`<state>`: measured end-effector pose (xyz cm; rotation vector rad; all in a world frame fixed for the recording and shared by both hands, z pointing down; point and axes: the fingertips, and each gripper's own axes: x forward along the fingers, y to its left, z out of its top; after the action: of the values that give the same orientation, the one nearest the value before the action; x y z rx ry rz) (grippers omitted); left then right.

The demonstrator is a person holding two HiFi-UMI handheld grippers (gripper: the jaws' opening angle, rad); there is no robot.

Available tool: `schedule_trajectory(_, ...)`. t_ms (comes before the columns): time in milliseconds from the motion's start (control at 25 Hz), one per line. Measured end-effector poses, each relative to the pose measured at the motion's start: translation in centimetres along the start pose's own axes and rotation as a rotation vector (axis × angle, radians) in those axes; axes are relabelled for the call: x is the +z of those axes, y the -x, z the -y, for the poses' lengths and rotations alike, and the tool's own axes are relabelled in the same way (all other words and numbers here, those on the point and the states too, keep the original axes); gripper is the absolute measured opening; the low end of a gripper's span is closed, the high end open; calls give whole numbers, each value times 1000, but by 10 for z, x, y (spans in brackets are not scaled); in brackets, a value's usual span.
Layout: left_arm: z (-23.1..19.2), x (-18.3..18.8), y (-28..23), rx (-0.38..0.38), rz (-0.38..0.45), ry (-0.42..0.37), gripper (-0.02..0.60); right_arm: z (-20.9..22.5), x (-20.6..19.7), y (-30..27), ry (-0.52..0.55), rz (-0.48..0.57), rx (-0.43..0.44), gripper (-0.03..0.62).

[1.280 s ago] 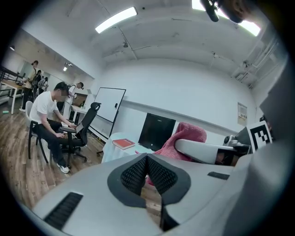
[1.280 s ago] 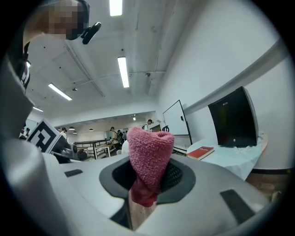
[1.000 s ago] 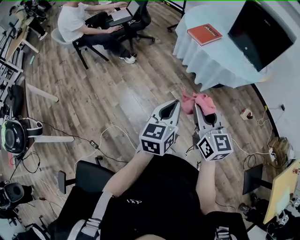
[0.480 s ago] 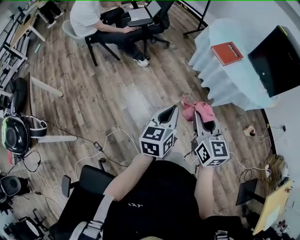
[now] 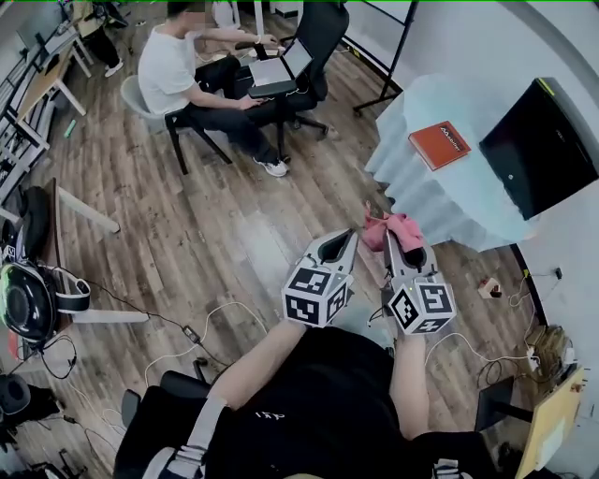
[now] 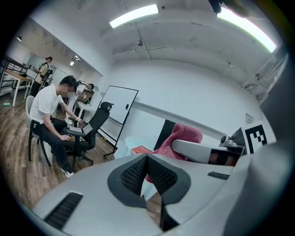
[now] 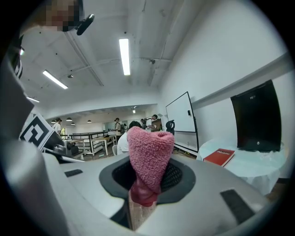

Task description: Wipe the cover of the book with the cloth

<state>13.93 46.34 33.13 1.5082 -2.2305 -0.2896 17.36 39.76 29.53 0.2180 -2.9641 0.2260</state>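
A red book (image 5: pixel 439 144) lies on the round table with the pale blue cloth (image 5: pixel 440 192), far right in the head view; it also shows small in the right gripper view (image 7: pixel 220 156) and the left gripper view (image 6: pixel 142 150). My right gripper (image 5: pixel 387 239) is shut on a pink cloth (image 5: pixel 395 228), which bulges up out of the jaws (image 7: pixel 148 157). My left gripper (image 5: pixel 351 238) is shut with nothing in it. Both grippers hover side by side over the wooden floor, short of the table.
A black monitor (image 5: pixel 538 145) stands on the table behind the book. A person sits at a laptop (image 5: pixel 276 70) on a chair at the far left, next to a black office chair (image 5: pixel 320 28). Cables and gear lie on the floor at the left.
The view has swung, and the table with the book now sits lower and nearer the grippers. Both grippers keep their pose, the cloth still held.
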Motion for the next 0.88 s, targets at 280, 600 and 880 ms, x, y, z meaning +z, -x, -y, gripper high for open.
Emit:
schedule_trajectory(280,-9,24,-21,-44,36,-13,12,15,15,-20,39,27,-27,101)
schedule_trajectory(600,3,38,-83,-103,54,-46,14,80,24,-50,74,29,-63,101)
schedule_trajectory(880,-27,59,-179,-45,45,5,14,160,14,-111,43,-13,-59,101)
